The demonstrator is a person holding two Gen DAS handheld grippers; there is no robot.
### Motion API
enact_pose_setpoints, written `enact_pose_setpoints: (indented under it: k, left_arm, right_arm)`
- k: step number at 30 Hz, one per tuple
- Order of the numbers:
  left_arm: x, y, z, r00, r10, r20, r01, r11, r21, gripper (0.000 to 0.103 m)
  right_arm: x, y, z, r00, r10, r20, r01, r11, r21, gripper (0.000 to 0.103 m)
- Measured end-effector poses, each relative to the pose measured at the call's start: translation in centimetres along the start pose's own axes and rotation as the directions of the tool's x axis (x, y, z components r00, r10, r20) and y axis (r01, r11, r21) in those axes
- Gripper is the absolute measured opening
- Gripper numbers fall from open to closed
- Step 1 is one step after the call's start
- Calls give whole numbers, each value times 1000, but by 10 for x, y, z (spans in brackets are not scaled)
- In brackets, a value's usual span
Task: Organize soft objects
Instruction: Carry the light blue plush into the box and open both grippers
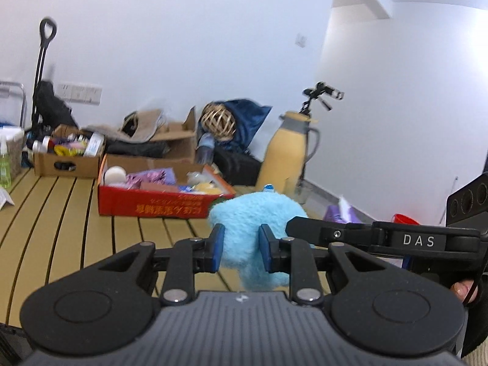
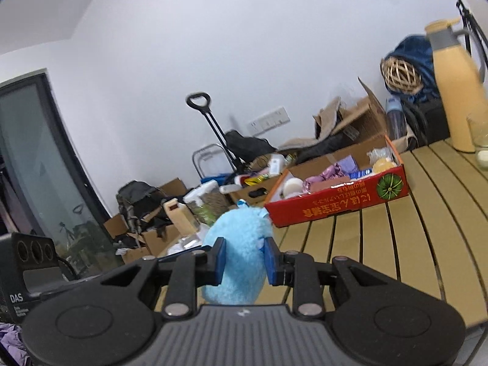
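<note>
Plush toy — pinched by left claw and right claw; "DAS" on casing.

Slatted wooden table bears red box, yellow jug.

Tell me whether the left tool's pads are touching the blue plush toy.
Touching. The left wrist view shows the left tool with both blue pads pressed into the blue plush toy, its fur bulging around them, no gap visible.

A fluffy light-blue plush toy hangs raised above the slatted counter, pinched on both sides, its pile squeezed inward, a small blue-and-white tag at its top.
</note>
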State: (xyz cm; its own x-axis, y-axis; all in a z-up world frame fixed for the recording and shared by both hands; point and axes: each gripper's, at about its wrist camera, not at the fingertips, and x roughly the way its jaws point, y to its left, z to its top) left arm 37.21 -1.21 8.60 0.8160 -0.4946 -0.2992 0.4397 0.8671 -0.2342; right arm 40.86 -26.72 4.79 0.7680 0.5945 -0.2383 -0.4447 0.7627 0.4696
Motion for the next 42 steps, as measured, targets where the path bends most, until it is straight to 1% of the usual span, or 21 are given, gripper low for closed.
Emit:
enact_pose_setpoints:
  k: [4,8,13,17,22,26,31,36,38,42]
  left_arm:
    - [-23,-22,2,999,-23,41,22,999,37,25]
    - [-29,-29,2,998,-28,57,24,998,58,25]
    - [-18,-22,4,998,-28,50,26,999,44,25]
    - [9,-11,20,999,-10,50,8,998,56,25]
    - [63,17,53,998,-13,56,10,999,52,25]
    - [121,40,82,999,-11,40,9,998,65,24]
    - [204,74,112,1000,-6,-12,7,999,43,24]
    - [290,109,135,998,-6,-63,8,1000,27,24]
    - [328,122,143,996,-5,-93,6,1000,16,24]
    - [398,154,149,989,-24,-143,17,999,-52,23]
  right_arm:
    - [-40,15,-5,998,14,55,-14,1000,-1,25]
    - [-57,25,-6,996,3,86,-1,1000,-20,25]
    - [-48,20,-1,996,1,91,1,1000,-19,25]
    - [-22,7,13,996,-3,90,5,1000,-14,25]
    - [24,-14,47,995,-11,99,13,1000,-20,25]
    - [69,-41,84,995,-26,100,28,1000,-12,25]
    - [134,-86,124,996,-59,71,59,998,5,25]
    - [201,-135,161,994,-102,29,102,995,9,25]
    - [232,-161,176,993,-115,4,114,993,37,25]
    - [285,-213,200,990,-136,-43,140,986,95,25]
